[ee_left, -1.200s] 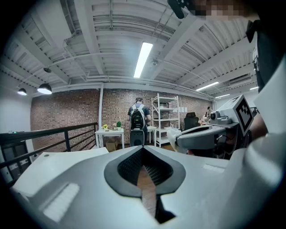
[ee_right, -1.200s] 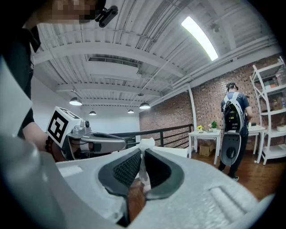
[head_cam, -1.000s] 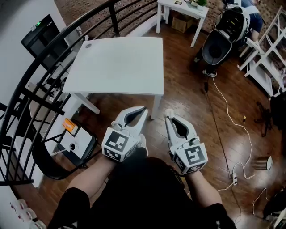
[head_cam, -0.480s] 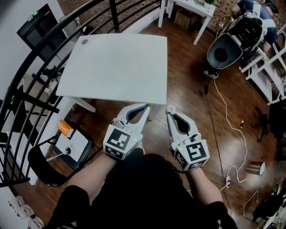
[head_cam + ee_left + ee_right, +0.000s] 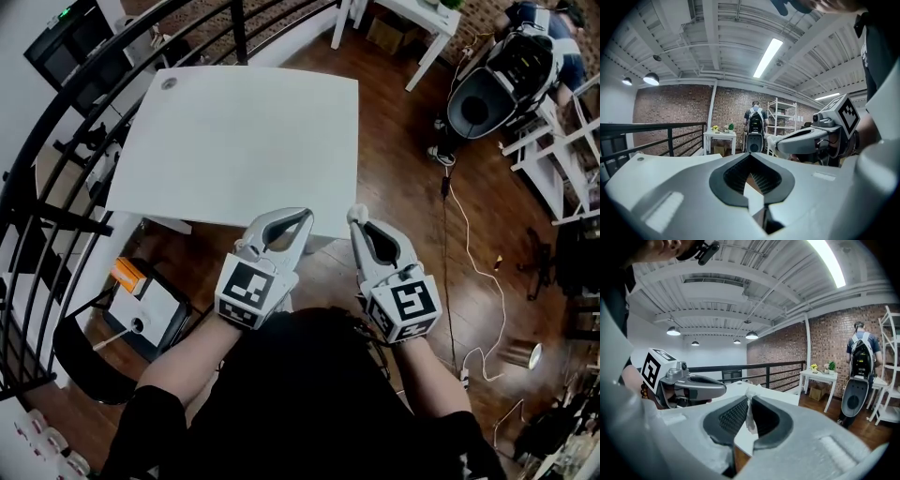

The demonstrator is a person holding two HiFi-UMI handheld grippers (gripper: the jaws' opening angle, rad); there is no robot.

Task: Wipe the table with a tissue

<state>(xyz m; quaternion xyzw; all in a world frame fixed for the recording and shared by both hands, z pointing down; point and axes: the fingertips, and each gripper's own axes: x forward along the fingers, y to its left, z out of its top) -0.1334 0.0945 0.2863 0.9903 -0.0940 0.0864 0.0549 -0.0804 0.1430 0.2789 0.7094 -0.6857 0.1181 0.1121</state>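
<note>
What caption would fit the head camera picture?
By the near edge of the white table, the right gripper pinches a tissue; the left gripper is shut and empty.

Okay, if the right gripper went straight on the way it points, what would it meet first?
Likely the white table: the right gripper, shut on a tissue, points at its near right corner. Its height over the top is unclear, so it might pass above.

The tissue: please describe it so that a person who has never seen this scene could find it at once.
Find the big white table; two claws hover at its near edge. The tissue is the small crumpled white scrap pinched at the tips of the right claw. The left claw beside it is shut on nothing.
</note>
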